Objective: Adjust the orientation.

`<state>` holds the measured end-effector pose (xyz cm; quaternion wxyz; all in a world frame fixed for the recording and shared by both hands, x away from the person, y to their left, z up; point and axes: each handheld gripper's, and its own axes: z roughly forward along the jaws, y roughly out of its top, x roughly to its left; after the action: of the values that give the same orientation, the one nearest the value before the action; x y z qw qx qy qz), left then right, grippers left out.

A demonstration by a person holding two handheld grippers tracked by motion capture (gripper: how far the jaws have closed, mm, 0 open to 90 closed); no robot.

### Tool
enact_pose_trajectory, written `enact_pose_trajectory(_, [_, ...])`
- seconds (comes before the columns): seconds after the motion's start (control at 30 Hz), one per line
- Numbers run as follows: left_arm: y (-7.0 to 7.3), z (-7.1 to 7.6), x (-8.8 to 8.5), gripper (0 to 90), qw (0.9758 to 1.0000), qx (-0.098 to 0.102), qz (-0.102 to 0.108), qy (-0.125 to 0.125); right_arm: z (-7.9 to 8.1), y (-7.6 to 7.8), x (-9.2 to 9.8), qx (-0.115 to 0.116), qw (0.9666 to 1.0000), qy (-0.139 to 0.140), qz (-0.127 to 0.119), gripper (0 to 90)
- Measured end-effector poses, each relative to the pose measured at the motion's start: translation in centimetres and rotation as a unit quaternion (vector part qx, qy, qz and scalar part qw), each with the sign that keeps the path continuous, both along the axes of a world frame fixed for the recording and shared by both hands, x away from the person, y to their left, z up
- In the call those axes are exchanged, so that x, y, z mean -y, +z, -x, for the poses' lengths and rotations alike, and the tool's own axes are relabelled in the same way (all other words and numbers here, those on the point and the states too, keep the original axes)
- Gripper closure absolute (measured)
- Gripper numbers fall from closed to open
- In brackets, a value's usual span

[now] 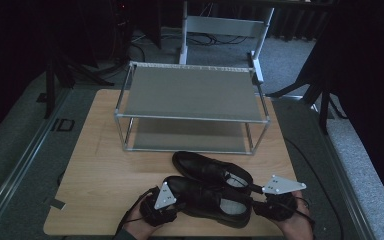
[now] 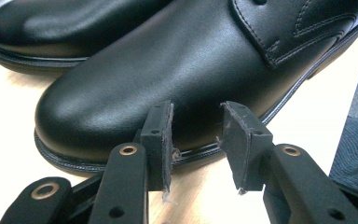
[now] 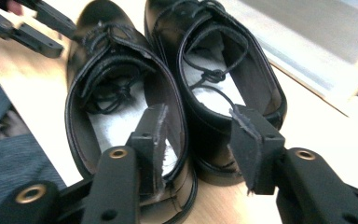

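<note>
Shoes [image 1: 207, 192] lower centre on desk [image 1: 105, 170]; both tools spread, left tool [image 2: 196, 140], right tool [image 3: 198, 149]; a careless nudge could skew the pair.

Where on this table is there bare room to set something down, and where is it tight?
The table is bare left of the two shoes, from the near edge to the rack. Both rack shelves are empty. A narrow strip lies between rack and shoes. The near edge is crowded: left gripper at the toe, right gripper at the heels.
</note>
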<state>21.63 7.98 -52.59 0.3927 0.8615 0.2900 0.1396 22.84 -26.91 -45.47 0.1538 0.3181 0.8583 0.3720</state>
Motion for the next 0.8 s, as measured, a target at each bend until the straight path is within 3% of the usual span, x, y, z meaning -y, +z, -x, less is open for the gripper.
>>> enact_pose_trajectory(0.17, [0.1,-0.3,-0.8,62.5,0.9998,0.002,0.007,0.018,-1.6,0.0,0.0,-0.006,0.9995,0.014,-0.026,52.0])
enact_pose_trajectory(0.33, [0.1,-0.5,-1.2,62.4,0.9996,0.001,0.008,0.026,-3.4,-0.3,-1.4,-0.001,0.9997,0.02,-0.016,57.8])
enact_pose_trajectory(0.47, [0.1,-0.5,-1.4,62.3,0.9996,0.001,0.007,0.028,-5.0,-0.8,-1.7,-0.024,0.9996,0.007,-0.015,60.4])
enact_pose_trajectory(0.57, [0.1,-0.6,-1.4,62.3,0.9996,0.001,0.007,0.028,-4.9,-0.8,-1.9,-0.04,0.9978,0.045,-0.029,53.9])
enact_pose_trajectory(0.8, [-0.1,-0.5,-1.3,62.1,0.9996,0.001,0.005,0.028,-5.0,-1.6,-2.5,-0.066,0.991,0.111,0.036,44.4])
